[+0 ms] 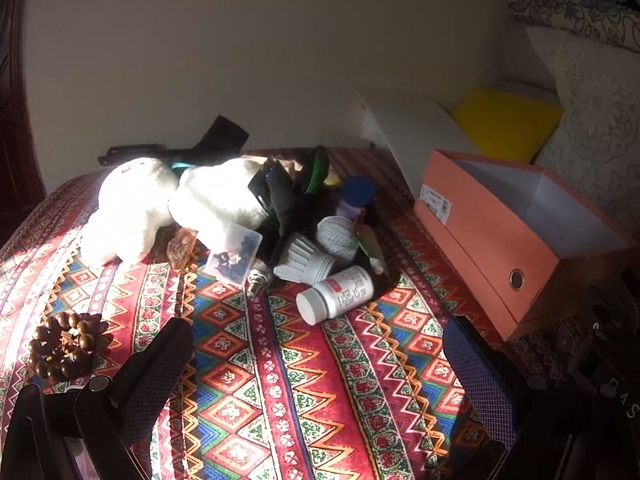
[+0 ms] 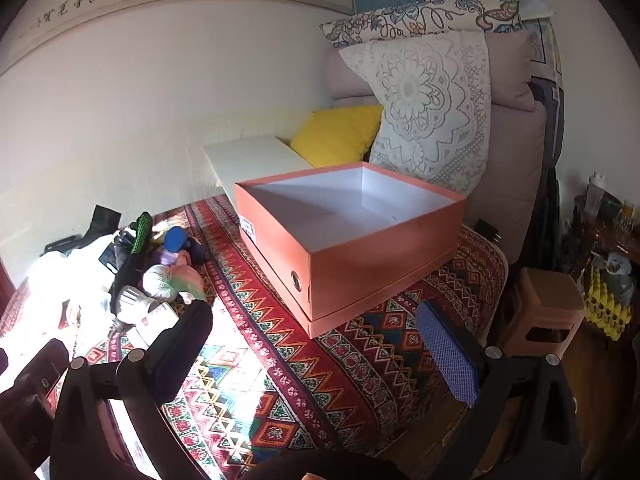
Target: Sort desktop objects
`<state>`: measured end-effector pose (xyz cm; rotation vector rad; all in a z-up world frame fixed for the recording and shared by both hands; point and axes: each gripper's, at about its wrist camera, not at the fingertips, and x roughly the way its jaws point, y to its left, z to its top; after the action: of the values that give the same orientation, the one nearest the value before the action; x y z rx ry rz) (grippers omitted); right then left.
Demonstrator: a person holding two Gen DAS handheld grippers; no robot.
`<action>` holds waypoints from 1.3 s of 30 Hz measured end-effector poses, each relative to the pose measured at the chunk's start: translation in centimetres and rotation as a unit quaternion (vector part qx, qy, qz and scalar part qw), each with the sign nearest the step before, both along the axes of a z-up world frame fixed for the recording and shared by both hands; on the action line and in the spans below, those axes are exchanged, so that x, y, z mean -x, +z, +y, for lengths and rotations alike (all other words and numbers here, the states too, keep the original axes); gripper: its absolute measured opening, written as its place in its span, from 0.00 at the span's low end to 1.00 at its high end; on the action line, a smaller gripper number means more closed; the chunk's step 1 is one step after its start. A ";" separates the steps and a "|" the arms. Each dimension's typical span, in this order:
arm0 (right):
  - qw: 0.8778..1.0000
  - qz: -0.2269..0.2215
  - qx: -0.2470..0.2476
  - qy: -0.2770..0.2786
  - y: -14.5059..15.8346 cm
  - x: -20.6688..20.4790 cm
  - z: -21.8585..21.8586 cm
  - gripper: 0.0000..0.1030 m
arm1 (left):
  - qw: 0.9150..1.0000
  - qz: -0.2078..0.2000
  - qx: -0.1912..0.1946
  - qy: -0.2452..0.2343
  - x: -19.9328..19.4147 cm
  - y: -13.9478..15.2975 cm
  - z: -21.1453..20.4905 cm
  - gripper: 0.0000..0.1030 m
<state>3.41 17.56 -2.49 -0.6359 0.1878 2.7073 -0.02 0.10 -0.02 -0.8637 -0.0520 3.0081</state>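
Left wrist view: your left gripper [image 1: 316,364] and right gripper [image 2: 316,344] hover with jaws wide and empty; approach the white plastic pill bottle [image 1: 336,294] across its barrel, then carry it to the open orange cardboard box [image 2: 384,264], whose visible interior is bare.

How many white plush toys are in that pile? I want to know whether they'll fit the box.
2: one white plush at the pile's left end, the other beside it toward the centre. The clutter could hide more.

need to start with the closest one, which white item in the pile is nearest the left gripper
The white pill bottle, lying on its side at the pile's front edge; the plush toys and shuttlecock sit farther back.
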 end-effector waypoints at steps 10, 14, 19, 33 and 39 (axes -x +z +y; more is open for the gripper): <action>0.996 -0.036 0.078 -0.002 -3.5 3.0 1.5 1.00 | 0.999 0.015 0.038 -0.005 -0.1 -0.6 1.3 1.00; 0.997 -0.030 0.074 -0.003 -3.5 2.9 1.5 1.00 | 0.999 -0.010 0.027 -0.015 0.1 -2.2 1.5 1.00; 0.997 -0.029 0.074 -0.001 -3.4 2.9 1.4 1.00 | 0.999 -0.021 0.027 -0.019 0.2 -2.3 1.6 1.00; 0.997 -0.032 0.072 0.006 -3.5 2.9 1.4 1.00 | 0.998 -0.043 0.023 -0.030 0.7 -2.3 1.4 1.00; 0.997 -0.031 0.072 0.008 -3.5 2.9 1.4 1.00 | 0.998 -0.040 0.029 -0.030 0.6 -2.3 1.5 1.00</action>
<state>0.56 18.96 -5.98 -0.7640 0.3673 2.7030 -0.61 1.57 -2.32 -0.9718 0.0595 2.9330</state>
